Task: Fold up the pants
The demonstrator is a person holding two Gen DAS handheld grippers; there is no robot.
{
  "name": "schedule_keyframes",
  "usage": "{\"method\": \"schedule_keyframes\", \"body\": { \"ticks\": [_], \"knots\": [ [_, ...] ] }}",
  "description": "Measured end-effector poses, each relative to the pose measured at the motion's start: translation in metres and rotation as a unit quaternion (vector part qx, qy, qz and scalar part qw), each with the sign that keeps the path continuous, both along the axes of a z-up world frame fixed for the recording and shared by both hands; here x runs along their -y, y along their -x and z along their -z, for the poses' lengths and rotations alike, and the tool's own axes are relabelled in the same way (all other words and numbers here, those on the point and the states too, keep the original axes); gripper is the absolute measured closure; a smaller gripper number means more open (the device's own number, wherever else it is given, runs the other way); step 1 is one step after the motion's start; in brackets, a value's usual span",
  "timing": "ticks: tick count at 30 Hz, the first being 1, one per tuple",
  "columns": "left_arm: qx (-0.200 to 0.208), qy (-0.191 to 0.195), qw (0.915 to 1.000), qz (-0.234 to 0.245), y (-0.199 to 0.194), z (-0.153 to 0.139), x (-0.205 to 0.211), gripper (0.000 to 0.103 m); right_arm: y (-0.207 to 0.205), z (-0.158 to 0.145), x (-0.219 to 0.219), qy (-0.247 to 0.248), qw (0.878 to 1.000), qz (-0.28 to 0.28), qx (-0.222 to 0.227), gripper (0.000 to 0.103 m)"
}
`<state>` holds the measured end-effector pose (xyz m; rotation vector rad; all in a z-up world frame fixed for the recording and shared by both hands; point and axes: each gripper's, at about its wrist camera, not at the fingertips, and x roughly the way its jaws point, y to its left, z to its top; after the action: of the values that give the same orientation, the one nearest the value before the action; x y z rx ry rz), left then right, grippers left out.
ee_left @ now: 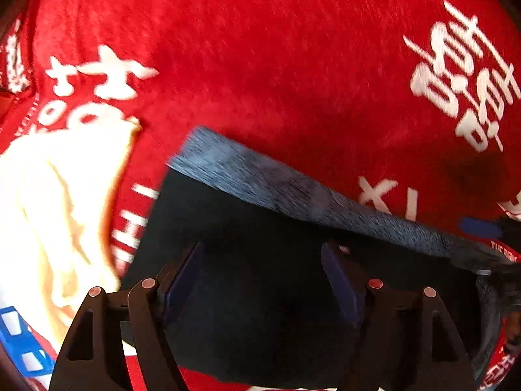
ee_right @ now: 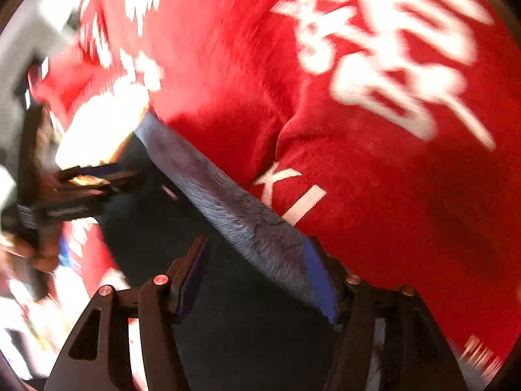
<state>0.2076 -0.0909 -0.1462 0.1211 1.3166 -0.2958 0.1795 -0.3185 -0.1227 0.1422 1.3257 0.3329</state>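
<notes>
While both tools are spread with the dark pants between their fingers, the step in hand looks like a fold being carried or a fresh grip being taken along one edge, and doing it well seems to depend on both sides moving together.

The left tool (ee_left: 263, 280) has its fingers wide apart, and the pants (ee_left: 260, 293) fill the gap between them and run on ahead of the tips. I cannot tell whether either pad touches the cloth. Just ahead of this tool the lit, greyish-blue edge of the pants runs slantwise, farther from the tool on its left side and nearer on its right. To close well, the fingers should go past that edge so both layers come between the pads, not just the top one.

The right tool (ee_right: 257, 277) is spread too. The same edge crosses toward its right finger and appears to lie against the blue pad there, while its left finger stands clear of the edge over dark cloth. The left tool shows beside it, off to its left, held in a hand (ee_right: 29, 247).

Beyond the pants lies a red blanket (ee_left: 276, 65) with white lettering, and a pale cloth (ee_left: 58, 202) sits to the left tool's left. Both views are blurred by motion, so finer contact is uncertain.
</notes>
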Motion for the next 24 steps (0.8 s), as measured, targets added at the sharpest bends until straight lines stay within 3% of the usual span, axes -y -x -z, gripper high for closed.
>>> {"method": "schedule_keyframes", "body": {
  "ticks": [1,2,4,7,10,14,17,19,22,24],
  "knots": [
    [-0.004,0.001,1.0000,0.004,0.002,0.004,0.005,0.027,-0.005,0.013,-0.010,0.013,0.999,-0.025,-0.022,0.076],
    [0.006,-0.010,0.9999,0.009,0.006,0.006,0.010,0.027,-0.006,0.023,-0.011,0.025,0.998,-0.034,-0.040,0.090],
    [0.018,-0.022,0.9993,0.023,0.007,0.008,0.018,0.027,-0.011,0.031,-0.008,0.036,0.998,-0.025,-0.045,0.095],
    [0.031,-0.028,0.9988,0.026,-0.004,0.015,0.028,0.027,-0.030,0.038,0.019,0.018,0.997,0.047,-0.059,0.094],
    [0.023,-0.053,0.9983,0.012,-0.025,0.023,0.035,0.027,-0.038,0.054,0.027,0.012,0.993,0.067,-0.100,0.088],
    [0.038,-0.024,0.9989,0.013,-0.031,0.001,0.036,0.027,-0.021,0.020,0.027,0.013,0.996,0.077,-0.050,0.085],
    [0.034,-0.048,0.9980,0.024,-0.033,0.009,0.041,0.027,-0.003,0.002,0.025,-0.054,0.995,0.080,-0.034,0.085],
    [0.013,-0.066,0.9976,0.017,-0.038,0.027,0.042,0.027,0.006,0.010,0.017,-0.070,0.994,0.066,-0.057,0.085],
    [0.042,-0.090,0.9944,0.036,-0.036,0.036,0.056,0.014,0.012,0.040,0.016,-0.010,0.995,0.065,-0.081,0.086],
    [0.056,-0.126,0.9892,0.050,-0.031,0.042,0.069,0.014,0.012,0.049,0.030,-0.042,0.992,0.099,-0.070,0.086]
  ]
}}
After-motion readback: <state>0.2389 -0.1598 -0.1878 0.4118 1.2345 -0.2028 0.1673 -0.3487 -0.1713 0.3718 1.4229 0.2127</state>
